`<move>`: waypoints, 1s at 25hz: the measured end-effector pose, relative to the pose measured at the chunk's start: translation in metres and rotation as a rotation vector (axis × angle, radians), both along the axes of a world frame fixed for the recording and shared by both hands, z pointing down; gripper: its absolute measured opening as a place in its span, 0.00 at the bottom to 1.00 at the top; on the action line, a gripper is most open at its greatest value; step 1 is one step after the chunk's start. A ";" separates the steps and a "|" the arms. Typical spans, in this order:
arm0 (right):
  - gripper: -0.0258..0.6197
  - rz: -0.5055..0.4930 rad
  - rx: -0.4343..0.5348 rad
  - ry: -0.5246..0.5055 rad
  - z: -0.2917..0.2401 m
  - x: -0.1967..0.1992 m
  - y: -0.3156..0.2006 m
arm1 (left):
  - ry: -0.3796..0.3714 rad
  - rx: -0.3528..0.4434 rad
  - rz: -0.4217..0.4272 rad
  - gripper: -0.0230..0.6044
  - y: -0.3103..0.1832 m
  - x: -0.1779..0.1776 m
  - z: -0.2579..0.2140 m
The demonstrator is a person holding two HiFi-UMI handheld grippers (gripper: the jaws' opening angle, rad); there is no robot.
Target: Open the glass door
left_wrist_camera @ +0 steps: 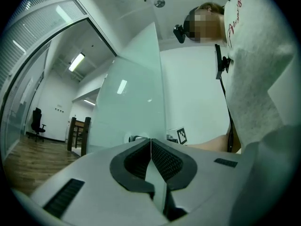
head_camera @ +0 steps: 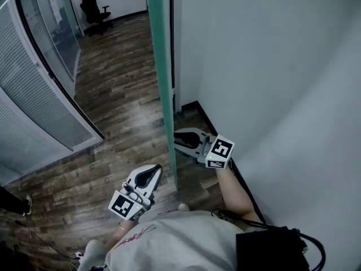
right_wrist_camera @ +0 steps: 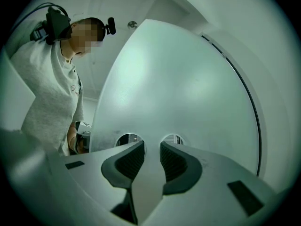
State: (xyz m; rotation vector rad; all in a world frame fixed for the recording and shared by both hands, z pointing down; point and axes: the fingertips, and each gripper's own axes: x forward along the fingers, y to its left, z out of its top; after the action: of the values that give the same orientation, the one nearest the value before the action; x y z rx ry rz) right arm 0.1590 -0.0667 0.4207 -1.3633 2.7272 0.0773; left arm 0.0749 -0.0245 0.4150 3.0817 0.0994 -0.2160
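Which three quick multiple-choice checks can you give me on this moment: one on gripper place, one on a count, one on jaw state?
1. Where is the right gripper relative to the glass door?
A. on its white-wall side
B. on the open-floor side, beside the left gripper
C. out of view

2. How many round openings does the door show just ahead of the right gripper?
A. none
B. two
C. four

3. How do the left gripper's jaws stand?
A. wide apart
B. clamped on the door's edge
C. together, nothing between them

Answers:
1 A: the head view shows it between the door and the white wall.
2 B: the right gripper view shows a pair of round openings in the frosted pane.
3 C: the left gripper view shows the pads meeting at the tips.
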 end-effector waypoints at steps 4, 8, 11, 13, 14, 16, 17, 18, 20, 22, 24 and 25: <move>0.22 0.002 0.007 -0.016 0.005 0.013 0.009 | -0.005 0.009 0.095 0.07 0.011 0.007 0.006; 0.22 0.018 0.000 -0.011 0.005 0.027 0.019 | -0.002 0.018 0.175 0.07 0.030 0.014 0.006; 0.22 0.034 0.005 -0.009 0.005 0.037 0.025 | -0.050 0.033 0.217 0.07 0.040 0.015 0.018; 0.22 0.036 0.007 -0.015 0.005 0.042 0.026 | -0.060 0.032 0.239 0.07 0.044 0.016 0.020; 0.22 0.035 0.007 -0.019 0.004 0.043 0.027 | -0.066 0.033 0.247 0.07 0.047 0.016 0.020; 0.22 0.027 0.002 -0.018 0.001 0.046 0.033 | -0.074 0.034 0.258 0.07 0.055 0.017 0.018; 0.22 0.021 0.000 -0.014 0.000 0.048 0.037 | -0.073 0.034 0.260 0.07 0.059 0.019 0.016; 0.22 0.015 -0.003 -0.008 -0.001 0.050 0.040 | -0.070 0.033 0.261 0.07 0.064 0.021 0.014; 0.22 0.000 -0.005 -0.009 -0.001 0.052 0.048 | -0.067 0.028 0.252 0.07 0.073 0.024 0.013; 0.22 -0.012 -0.002 -0.022 -0.001 0.054 0.053 | -0.068 0.014 0.228 0.07 0.078 0.031 0.013; 0.22 -0.024 0.004 -0.030 -0.002 0.058 0.056 | -0.062 0.003 0.206 0.07 0.082 0.040 0.010; 0.22 -0.033 0.007 -0.032 -0.003 0.060 0.058 | -0.057 0.001 0.201 0.07 0.086 0.045 0.008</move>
State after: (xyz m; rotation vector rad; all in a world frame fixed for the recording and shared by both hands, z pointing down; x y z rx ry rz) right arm 0.2190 -0.0088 0.4178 -1.3064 2.7197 0.0617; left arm 0.1194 0.0616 0.4232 3.0478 0.4040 -0.1183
